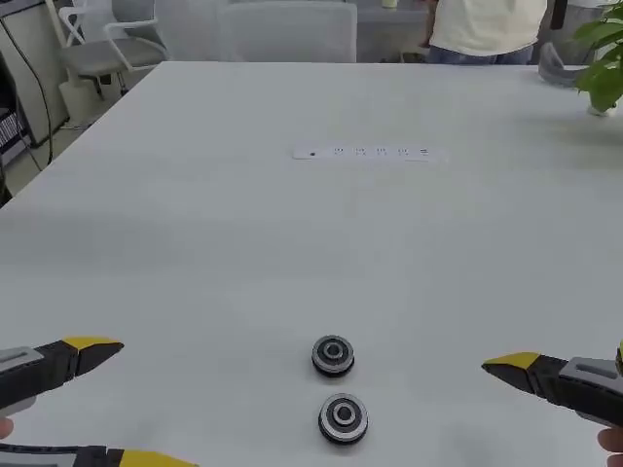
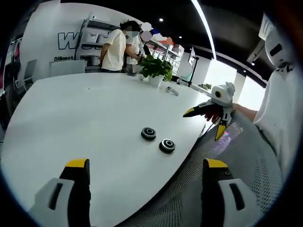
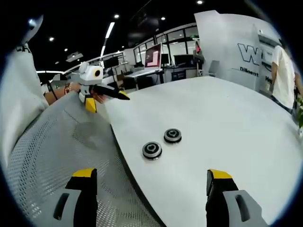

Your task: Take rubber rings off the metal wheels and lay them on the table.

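White tabletop [image 1: 292,224] runs away to a far end where a person in a pale top [image 1: 487,24] stands beside a potted plant [image 1: 604,68], with empty chairs [image 1: 107,49] off to the left. At lower left in the head view, the left gripper [image 1: 119,401] hangs over the near edge, its yellow-tipped jaws spread wide and holding nothing.

Between the two tools, close to the near edge, two metal wheels lie flat with their hubs facing up: the far wheel [image 1: 333,355] and the near wheel [image 1: 343,418], set just apart in a line that runs away from the person. Each appears to carry its dark rubber ring around the rim, so no ring is on the table yet.

On the right, the right gripper [image 2: 204,124] is likewise wide open and empty. The wheels sit inward of both tools, about midway, and neither gripper looks clearly nearer. With the wheels lying flat, each ring's circle is level with the table, so a jaw would probably have to come in low at the rim.

Seen from the head, the right gripper is cropped at the frame edge; the left gripper view catches both its jaws. Both gripper views also take in the table's curved edge and grey mesh [image 3: 71,142] below it.
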The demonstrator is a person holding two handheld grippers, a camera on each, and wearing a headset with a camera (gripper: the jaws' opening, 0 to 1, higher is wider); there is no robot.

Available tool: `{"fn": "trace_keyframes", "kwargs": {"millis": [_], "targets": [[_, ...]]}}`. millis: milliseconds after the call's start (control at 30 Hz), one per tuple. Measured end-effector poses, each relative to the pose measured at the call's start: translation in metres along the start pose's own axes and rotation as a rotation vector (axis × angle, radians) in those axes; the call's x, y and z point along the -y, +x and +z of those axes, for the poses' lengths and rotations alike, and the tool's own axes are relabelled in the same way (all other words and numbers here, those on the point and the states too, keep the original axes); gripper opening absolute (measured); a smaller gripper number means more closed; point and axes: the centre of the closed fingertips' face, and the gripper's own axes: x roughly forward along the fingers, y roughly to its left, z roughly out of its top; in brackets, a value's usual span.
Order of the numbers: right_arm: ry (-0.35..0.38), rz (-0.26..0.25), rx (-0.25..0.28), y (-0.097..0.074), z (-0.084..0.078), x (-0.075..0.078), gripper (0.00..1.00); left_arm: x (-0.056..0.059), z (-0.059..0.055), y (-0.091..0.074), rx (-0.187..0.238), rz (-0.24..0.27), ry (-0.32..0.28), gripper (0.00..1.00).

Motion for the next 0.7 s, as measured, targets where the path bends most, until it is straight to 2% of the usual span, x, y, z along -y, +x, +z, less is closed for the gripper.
{"fn": "trace_keyframes", "kwargs": {"millis": [500, 700], "targets": [[0.006, 0.003, 0.0, 0.0, -0.0006, 0.0005, 0.96, 0.0005, 0.0019, -0.0007, 0.011, -0.003, 0.0, 0.98], [0.013, -0.01, 0.008, -0.001, 0.0002, 0.0034, 0.96, 0.0011, 0.0084, -0.0022, 0.05, -0.01, -0.014, 0.98]]}}
